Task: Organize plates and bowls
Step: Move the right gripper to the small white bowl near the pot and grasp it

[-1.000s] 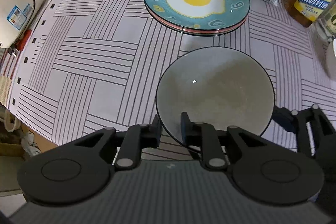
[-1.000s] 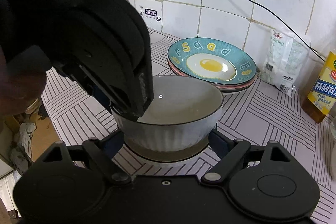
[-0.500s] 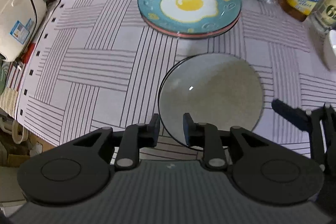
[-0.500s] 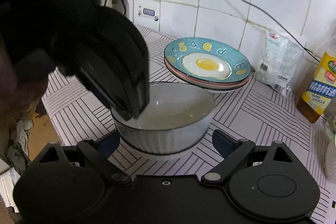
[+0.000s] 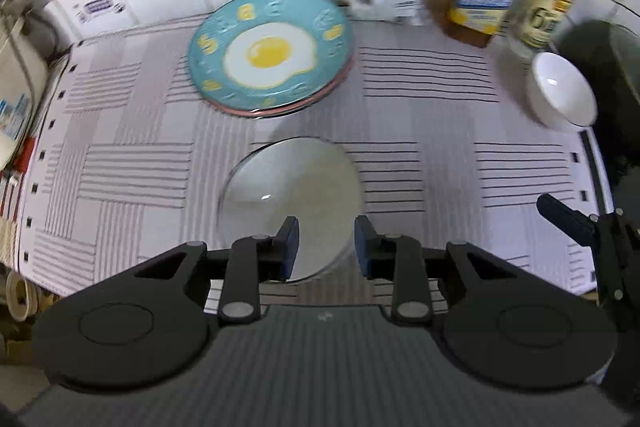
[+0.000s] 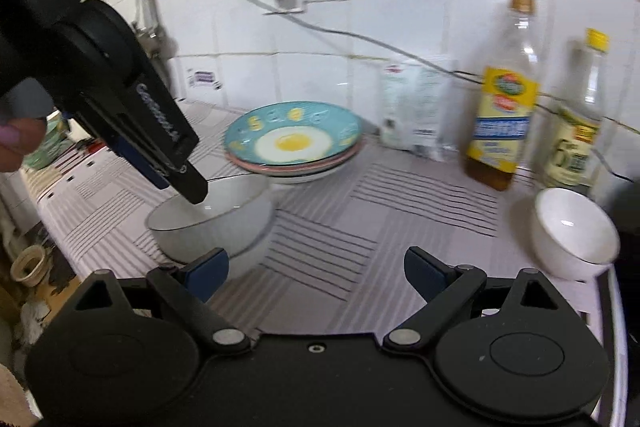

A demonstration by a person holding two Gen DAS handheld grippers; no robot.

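Left hand-held gripper (image 5: 326, 243) hung over the near rim of the large grey bowl (image 5: 292, 203), jaws apart, gripping nothing. Right hand-held gripper (image 6: 316, 273) spread wide and empty, the bowl just beyond its left finger. Bowl sat on the striped desk (image 5: 420, 131) near the fried-egg plate stack (image 5: 270, 61). Small white bowl (image 6: 572, 231) stood well to the right, by two bottles.

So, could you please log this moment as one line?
left tool: open over large bowl rim | right tool: open, empty | small white bowl: right, untouched | plate stack: at wall
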